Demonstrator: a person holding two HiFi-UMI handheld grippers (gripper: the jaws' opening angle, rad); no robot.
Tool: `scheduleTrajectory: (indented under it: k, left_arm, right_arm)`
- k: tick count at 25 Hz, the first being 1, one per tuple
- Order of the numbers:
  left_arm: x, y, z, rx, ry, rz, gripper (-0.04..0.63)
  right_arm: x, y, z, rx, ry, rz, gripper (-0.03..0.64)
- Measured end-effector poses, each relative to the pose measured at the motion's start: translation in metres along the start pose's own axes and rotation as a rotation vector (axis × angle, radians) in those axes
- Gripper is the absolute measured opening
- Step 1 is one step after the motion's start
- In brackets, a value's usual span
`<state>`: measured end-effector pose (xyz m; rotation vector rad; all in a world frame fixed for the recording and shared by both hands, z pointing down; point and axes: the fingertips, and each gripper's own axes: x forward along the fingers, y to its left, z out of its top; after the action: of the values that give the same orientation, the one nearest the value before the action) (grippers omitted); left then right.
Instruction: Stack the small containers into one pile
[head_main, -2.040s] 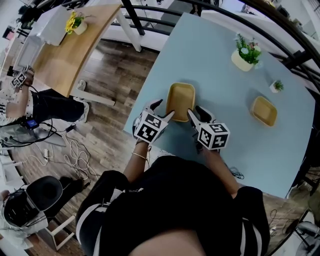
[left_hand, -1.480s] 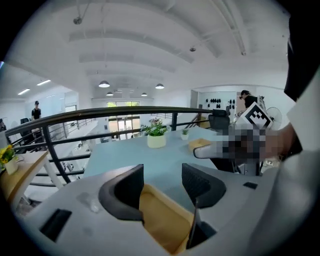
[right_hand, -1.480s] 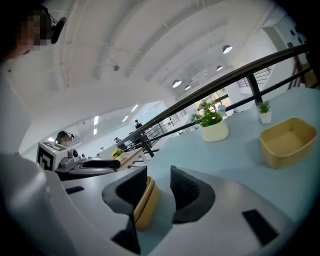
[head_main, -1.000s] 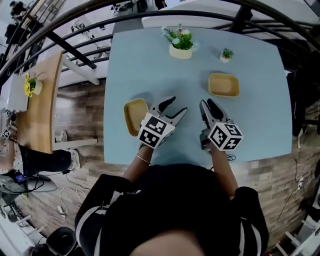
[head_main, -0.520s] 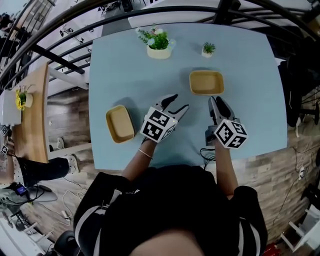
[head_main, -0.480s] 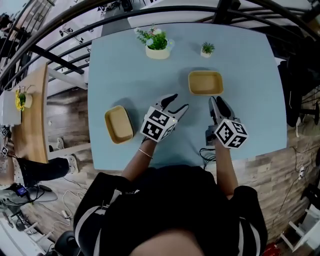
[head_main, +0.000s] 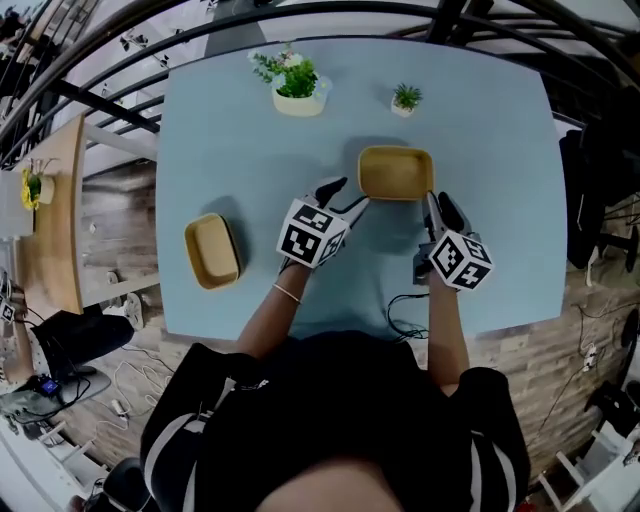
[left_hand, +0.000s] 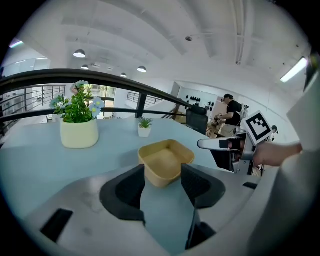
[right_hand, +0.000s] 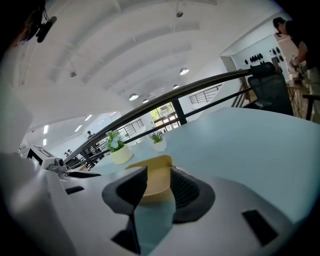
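Note:
Two shallow tan containers sit apart on the pale blue table (head_main: 250, 170): one in the middle (head_main: 396, 172), one near the left edge (head_main: 212, 250). My left gripper (head_main: 347, 196) is open, its tips at the middle container's near left corner. In the left gripper view that container (left_hand: 166, 161) lies just beyond the open gripper (left_hand: 162, 172). My right gripper (head_main: 440, 203) is open at the container's near right corner. In the right gripper view the container (right_hand: 156, 181) shows in the gap of the open gripper (right_hand: 157, 177). I cannot tell whether either gripper touches it.
A cream pot with flowers (head_main: 296, 90) and a tiny potted plant (head_main: 405, 98) stand at the table's far side. A dark cable (head_main: 400, 305) lies near the front edge. A wooden desk (head_main: 50, 230) stands left of the table. A person (left_hand: 231, 112) stands far behind.
Both grippers have moved away from the left container and forward to the middle container. Their tips now flank its near corners. Both stayed open.

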<state>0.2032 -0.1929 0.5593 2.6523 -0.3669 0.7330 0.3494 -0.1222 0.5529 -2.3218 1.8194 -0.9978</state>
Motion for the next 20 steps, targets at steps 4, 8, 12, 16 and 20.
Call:
scheduleTrajectory:
  k: [4, 8, 12, 16, 20]
  left_arm:
    - [0.017, 0.006, -0.004, -0.025, 0.031, 0.019, 0.227]
    - [0.032, 0.006, -0.008, -0.057, 0.052, 0.024, 0.227]
    - [0.042, 0.004, -0.012, -0.058, 0.080, 0.018, 0.227]
    - [0.048, -0.001, -0.014, -0.062, 0.084, 0.024, 0.227]
    - [0.047, -0.002, -0.015, -0.063, 0.089, 0.030, 0.225]
  right_arm:
    - [0.016, -0.016, -0.001, 0.009, 0.023, 0.009, 0.143]
    - [0.027, -0.022, -0.003, 0.017, 0.044, 0.033, 0.144]
    - [0.039, -0.023, -0.012, 0.017, 0.074, 0.053, 0.146]
    - [0.042, -0.021, -0.018, 0.013, 0.103, 0.077, 0.138]
    - [0.040, -0.020, -0.020, 0.013, 0.107, 0.090, 0.137]
